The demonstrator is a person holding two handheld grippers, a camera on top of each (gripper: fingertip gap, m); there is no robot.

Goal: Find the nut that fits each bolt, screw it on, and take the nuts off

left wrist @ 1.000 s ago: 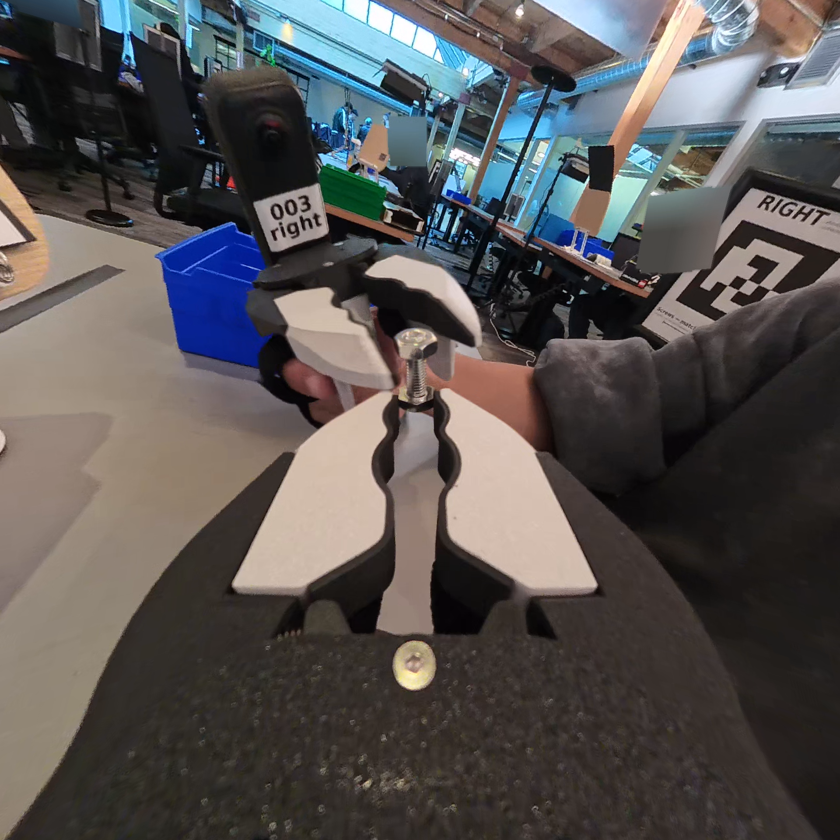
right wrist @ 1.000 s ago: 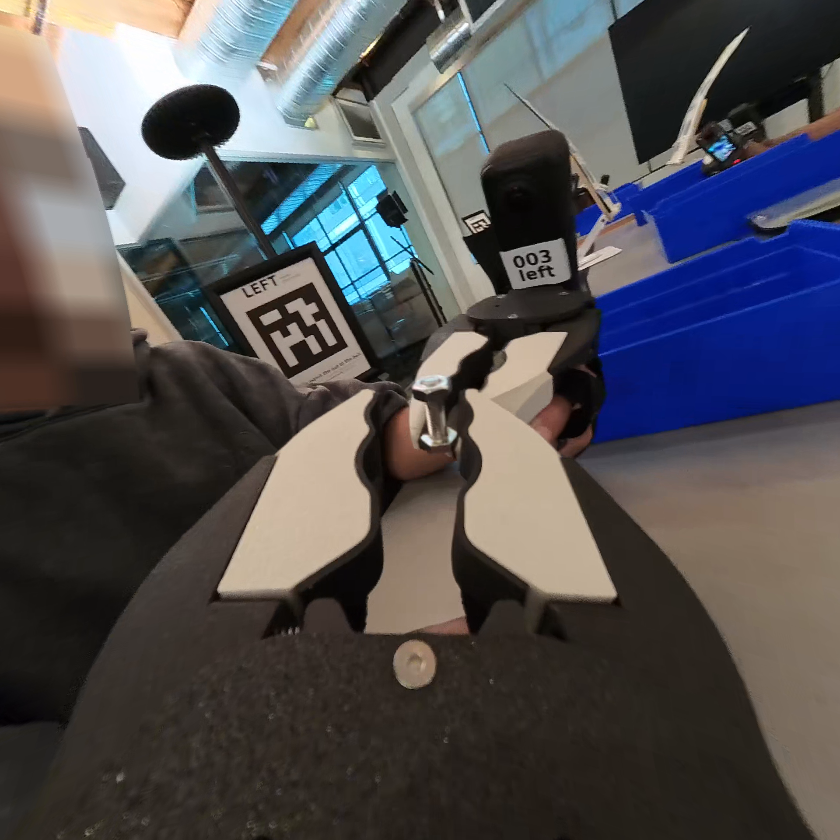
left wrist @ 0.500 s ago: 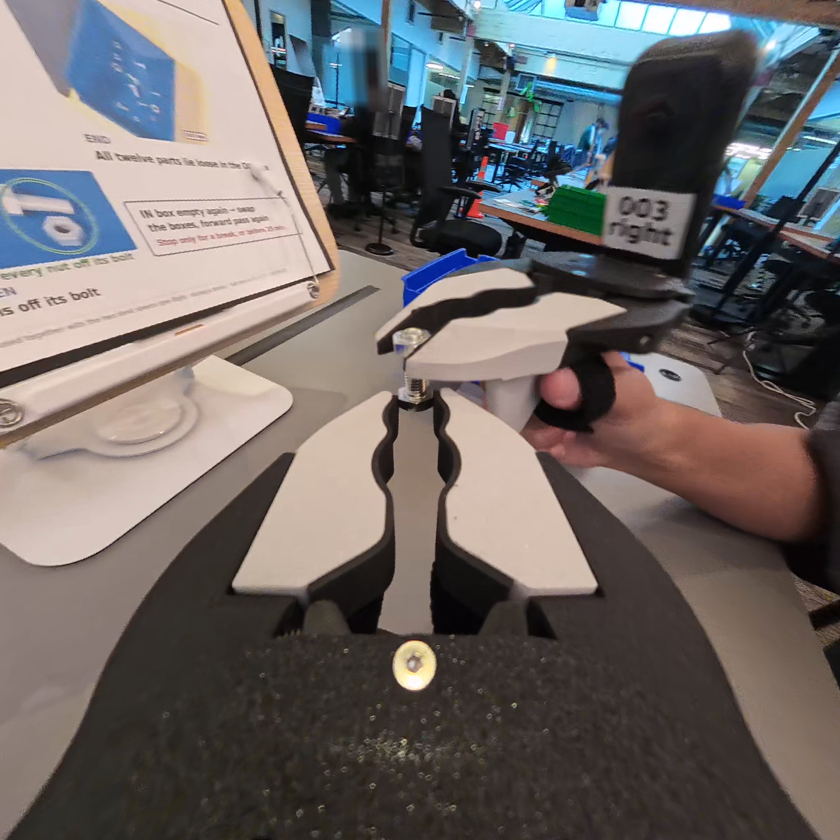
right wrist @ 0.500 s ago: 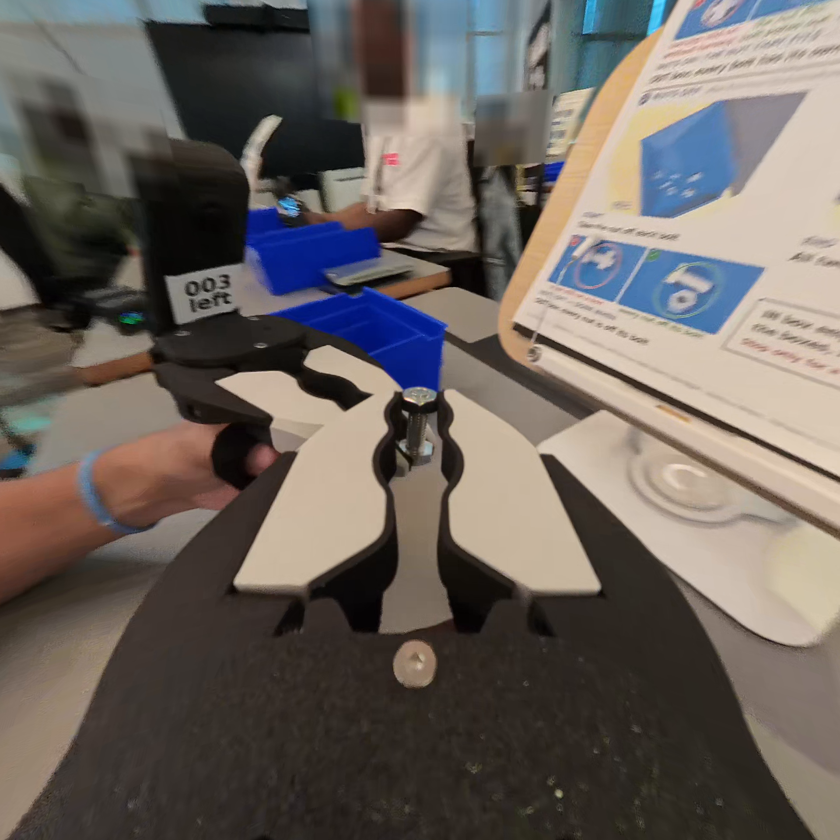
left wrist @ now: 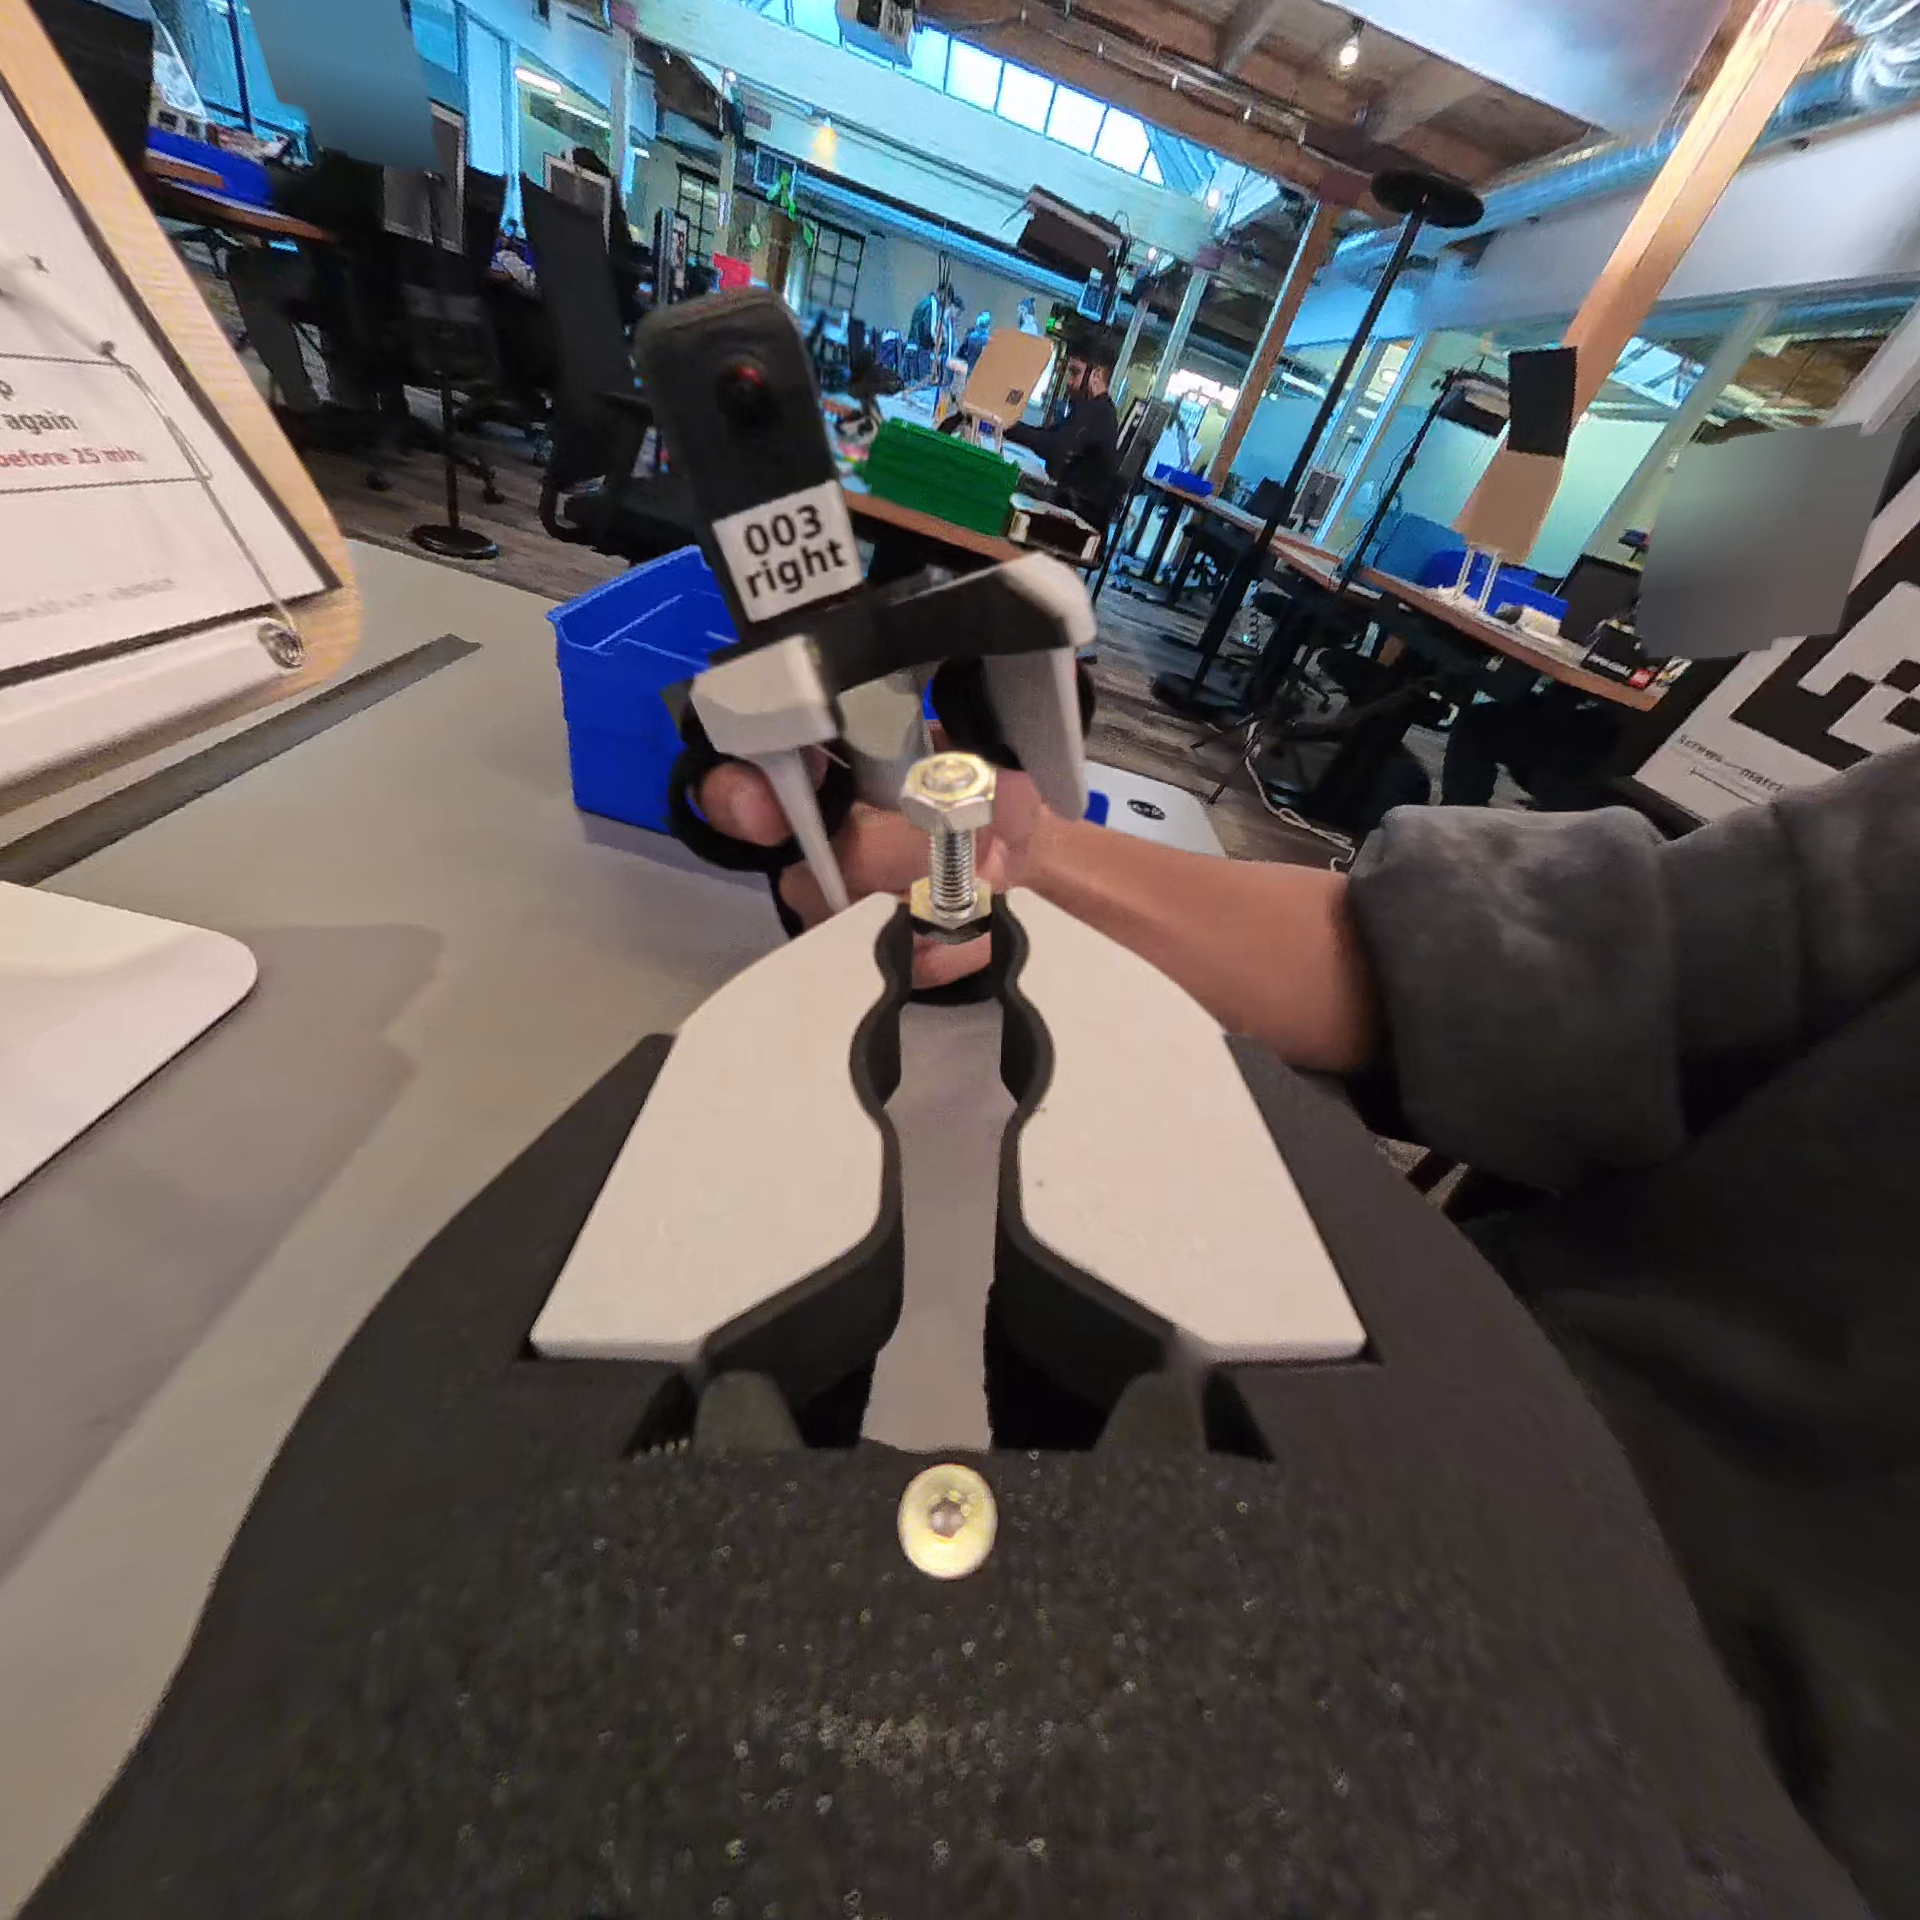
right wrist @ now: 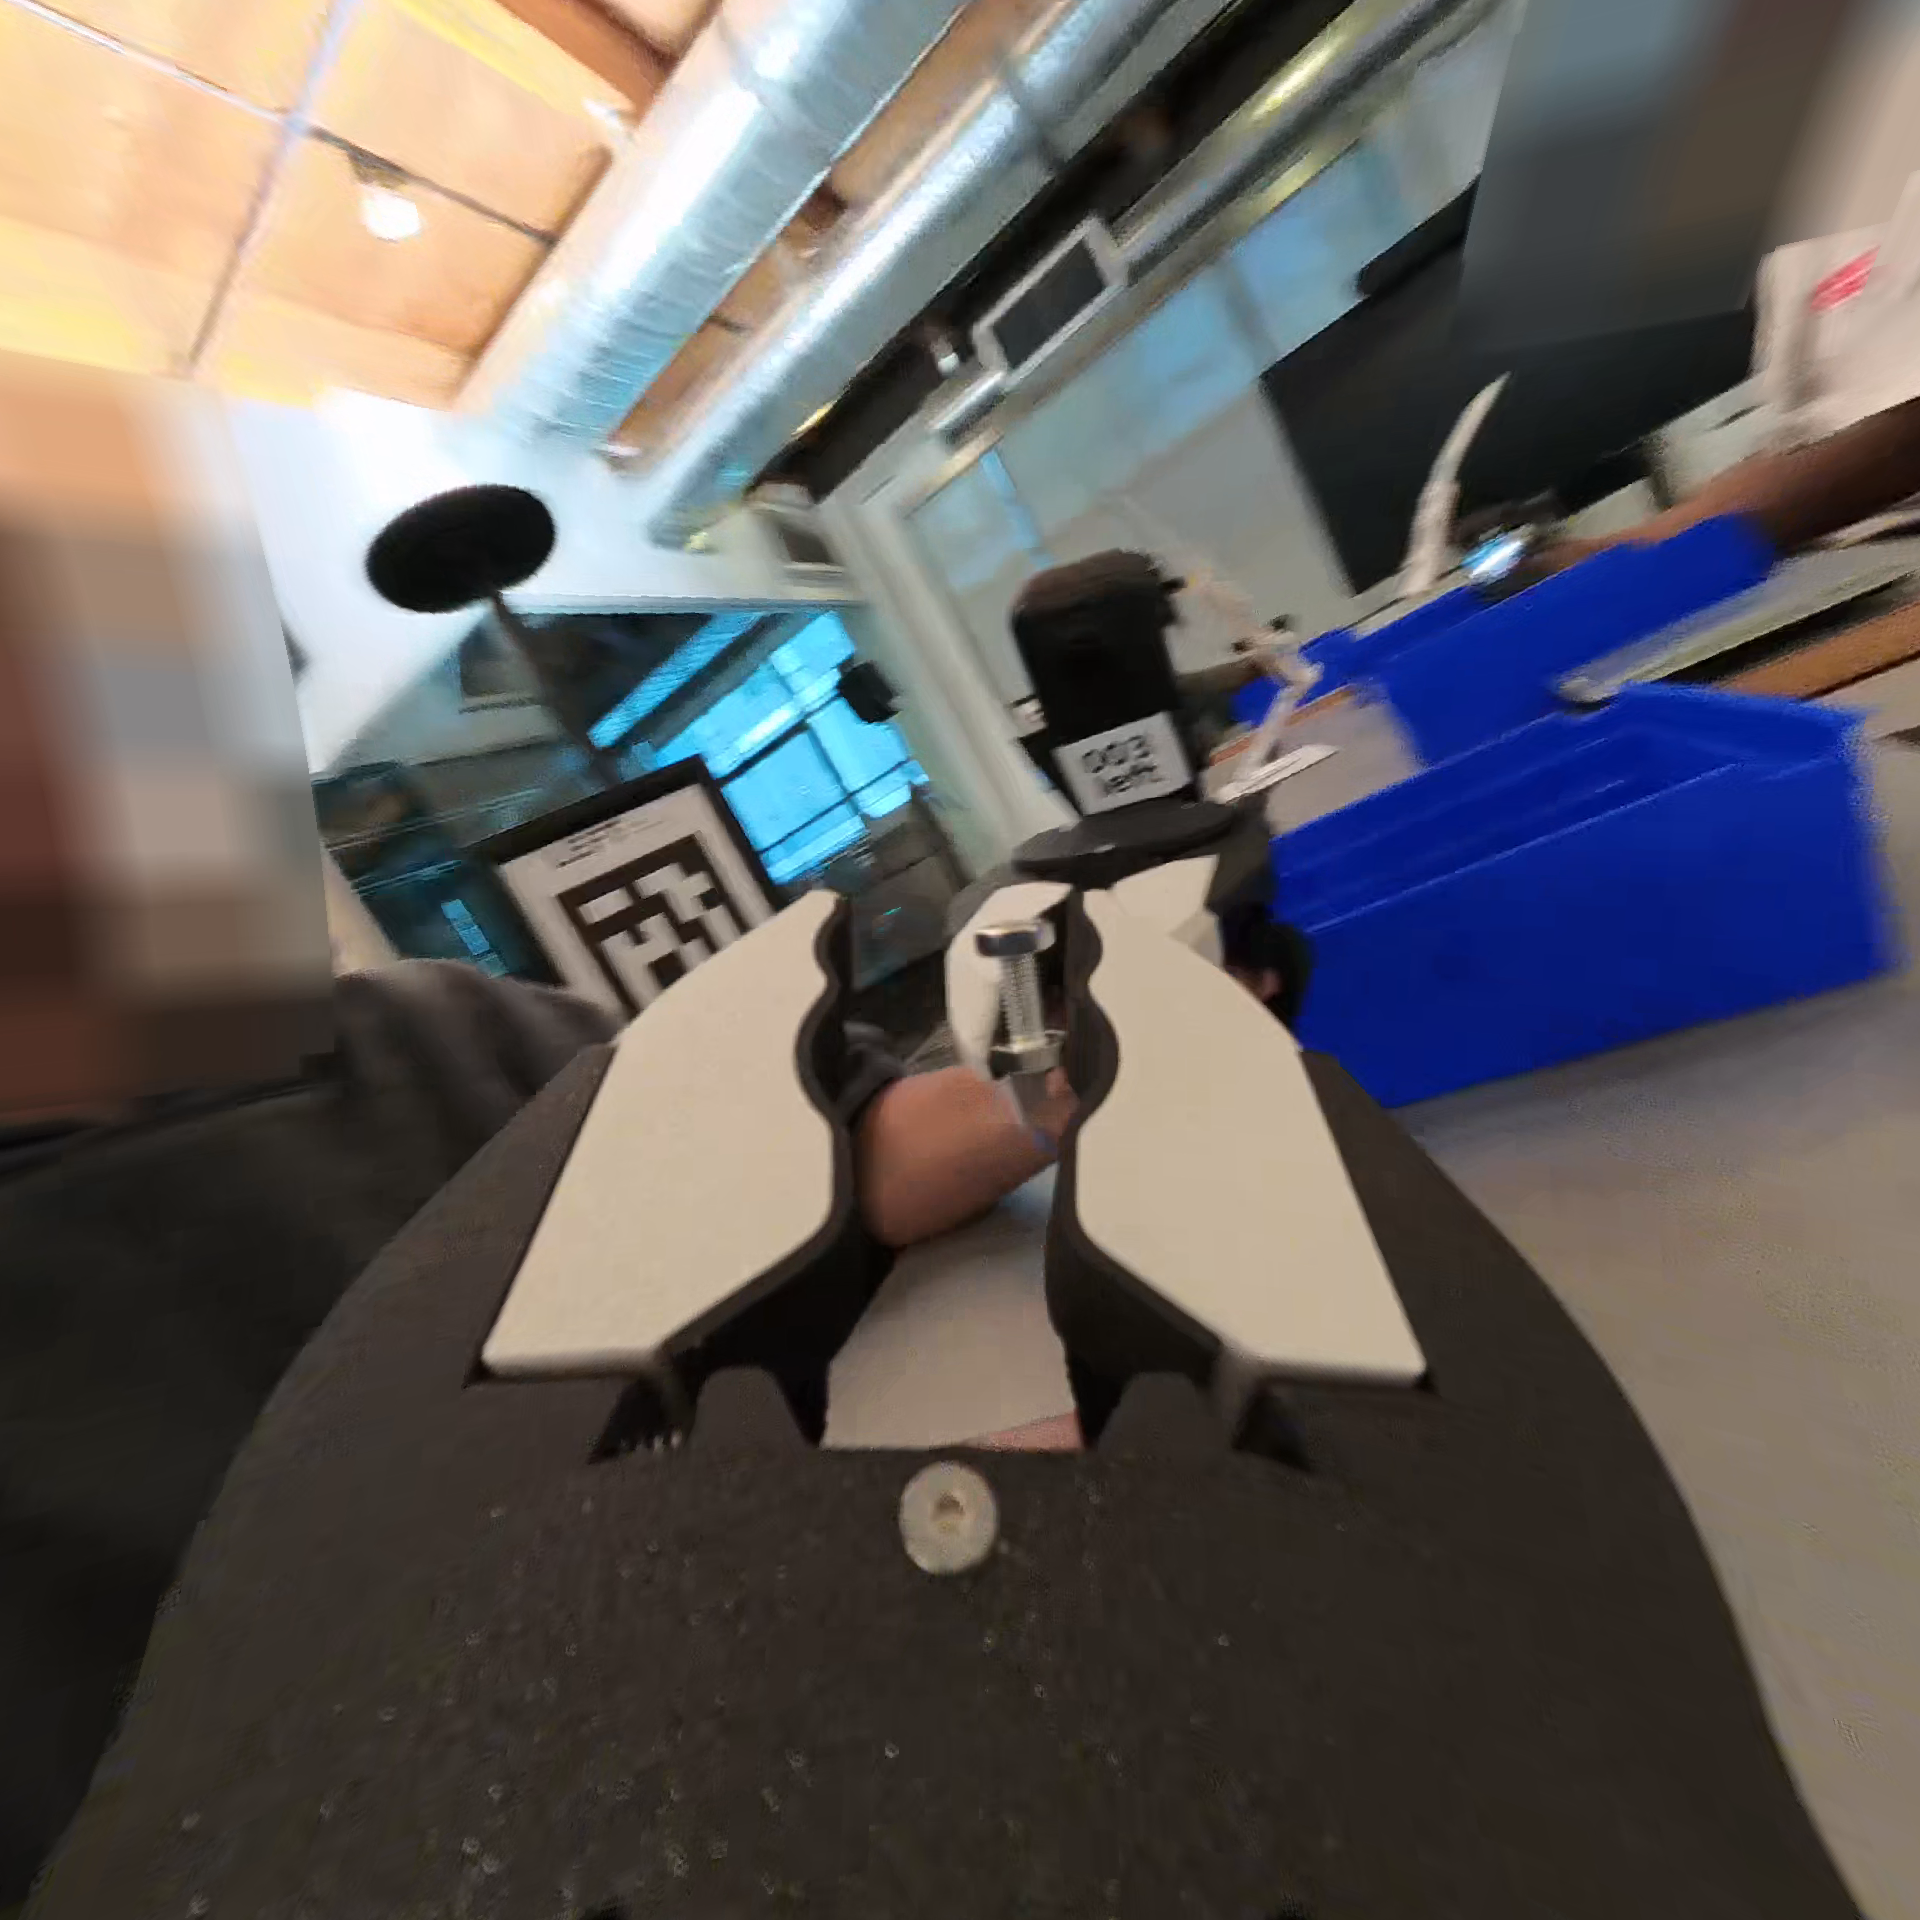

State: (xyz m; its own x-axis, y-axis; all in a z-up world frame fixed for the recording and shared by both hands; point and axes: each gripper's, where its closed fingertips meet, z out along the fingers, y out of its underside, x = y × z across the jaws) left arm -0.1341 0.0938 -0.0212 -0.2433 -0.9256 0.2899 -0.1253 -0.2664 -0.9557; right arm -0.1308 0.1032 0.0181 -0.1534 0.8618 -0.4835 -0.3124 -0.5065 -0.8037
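Note:
A silver bolt [left wrist: 948, 831] stands upright, head up, threaded into a silver nut [left wrist: 948, 906]. My left gripper [left wrist: 951, 920] is shut on the nut at its fingertips and holds it above the grey table [left wrist: 364, 883]. My right gripper [left wrist: 940, 831] faces it from behind, with its fingers spread either side of the bolt head. In the blurred right wrist view, my right gripper [right wrist: 956, 925] is open. There the bolt [right wrist: 1016, 992] sits between its fingers, close to the right one, with the nut [right wrist: 1023, 1060] below.
A blue bin [left wrist: 623, 686] stands on the table behind the grippers; it also shows in the right wrist view [right wrist: 1579, 883]. A sign board on a white base [left wrist: 94, 1018] is at the left. The person's sleeved arm [left wrist: 1558, 987] fills the right. Both grippers' tips are close together, under 4 cm apart.
Half a second ago my right gripper was shut on the bolt; it has let go and opened. Both grippers have swung back away from the sign board. The left still grips the nut.

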